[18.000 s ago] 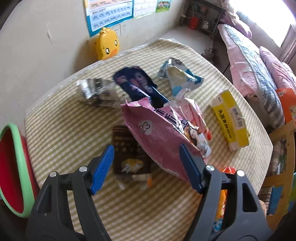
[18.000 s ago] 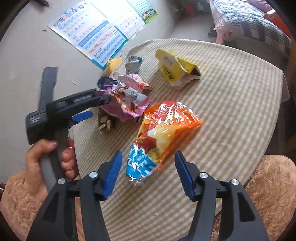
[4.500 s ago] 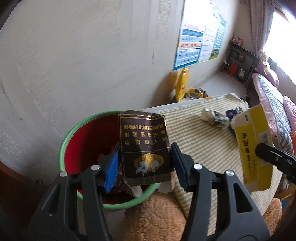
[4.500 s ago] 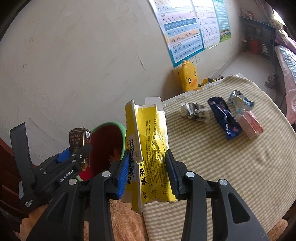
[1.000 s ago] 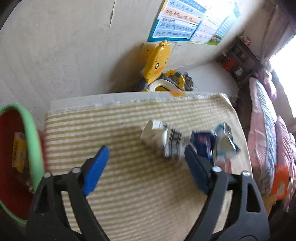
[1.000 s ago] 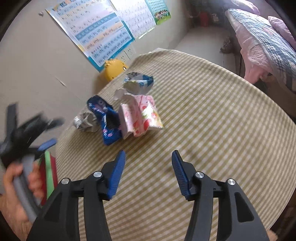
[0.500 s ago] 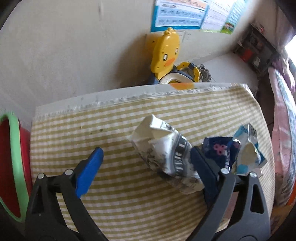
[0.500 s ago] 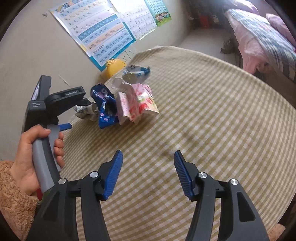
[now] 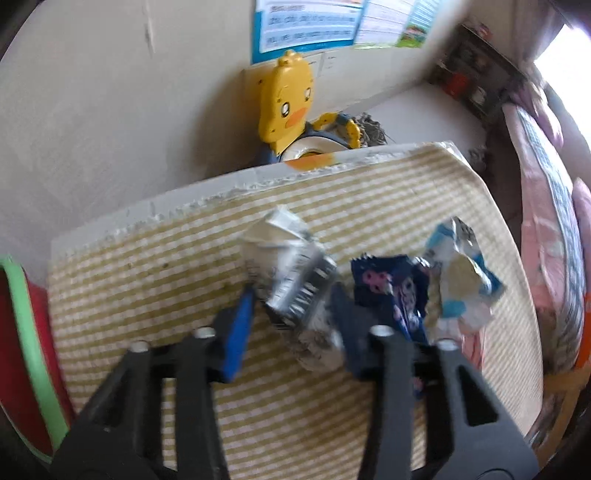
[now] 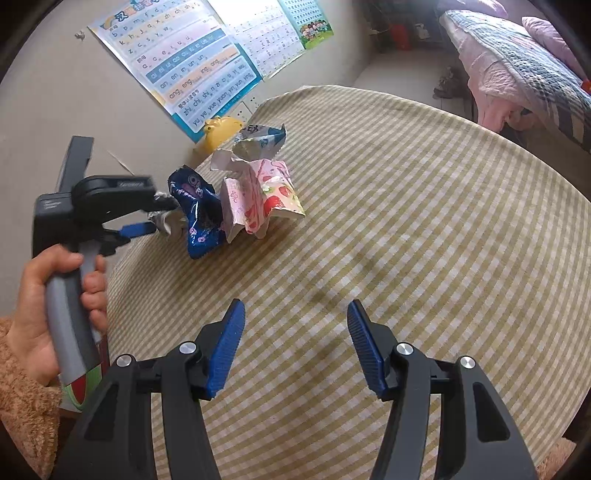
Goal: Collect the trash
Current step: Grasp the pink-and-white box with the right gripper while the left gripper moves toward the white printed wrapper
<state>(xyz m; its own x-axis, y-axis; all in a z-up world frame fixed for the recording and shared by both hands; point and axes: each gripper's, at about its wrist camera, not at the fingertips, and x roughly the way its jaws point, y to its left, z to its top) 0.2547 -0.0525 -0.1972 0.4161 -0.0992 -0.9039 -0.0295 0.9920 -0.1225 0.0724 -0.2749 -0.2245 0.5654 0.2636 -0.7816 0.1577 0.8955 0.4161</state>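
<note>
Four pieces of trash lie on the one checked worktop (image 10: 424, 206): one crumpled silver wrapper (image 9: 295, 280), one dark blue snack wrapper (image 10: 197, 210), one pink strawberry-print carton (image 10: 258, 197), and one light blue and white wrapper (image 10: 260, 138). Two tongs are in view, the left tongs (image 9: 291, 314) and the right tongs (image 10: 295, 343), each with two blue pads. One hand (image 10: 40, 310) shows, on the left handle. There is one red bin with a green rim (image 9: 27, 332) and one yellow duck toy (image 9: 286, 96). Two posters hang on the wall: a large pinyin chart (image 10: 184, 62) and a smaller chart (image 10: 280, 33) beside it. One bed (image 10: 517, 59) stands past the worktop.
</note>
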